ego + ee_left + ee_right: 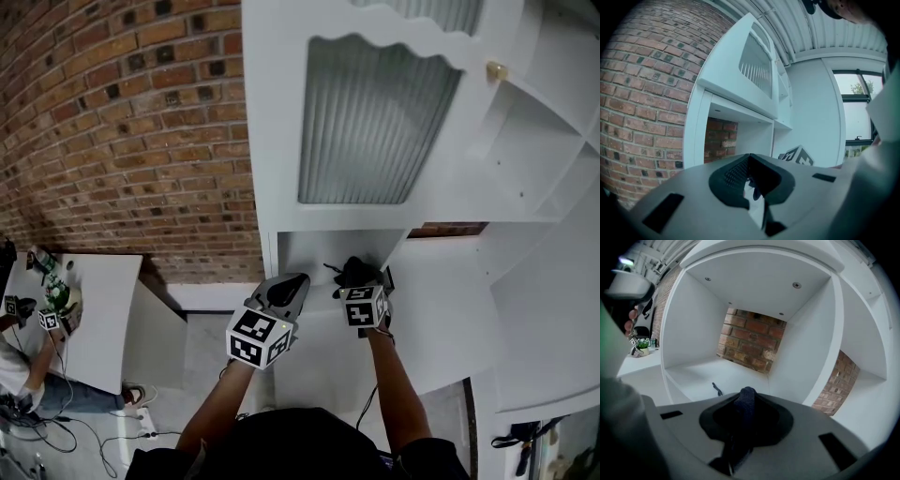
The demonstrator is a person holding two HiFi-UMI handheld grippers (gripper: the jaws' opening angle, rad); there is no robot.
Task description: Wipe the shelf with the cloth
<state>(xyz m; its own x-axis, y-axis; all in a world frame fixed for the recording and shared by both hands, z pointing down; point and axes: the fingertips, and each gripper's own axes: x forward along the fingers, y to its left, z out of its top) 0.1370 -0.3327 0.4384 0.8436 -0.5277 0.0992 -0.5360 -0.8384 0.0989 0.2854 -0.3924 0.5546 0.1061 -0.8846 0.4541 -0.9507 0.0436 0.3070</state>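
Note:
A dark blue cloth (746, 405) sticks up between the jaws of my right gripper (745, 401), which is shut on it. In the head view that gripper (361, 281) holds the cloth (354, 271) at the mouth of the open white shelf compartment (314, 246). The right gripper view looks into this compartment: a white floor (698, 376), white side walls and a brick back. A small dark strand (716, 389) lies on the floor. My left gripper (284, 291) hangs just left of the right one, below the shelf edge, jaws together (752, 180), holding nothing I can make out.
A ribbed-glass cabinet door (375, 122) hangs right above the compartment, with a brass knob (496, 70) further right. More white compartments (553, 141) stand to the right. A brick wall (122, 141) is at left, with a white table (94, 309) and a person (28, 384) below.

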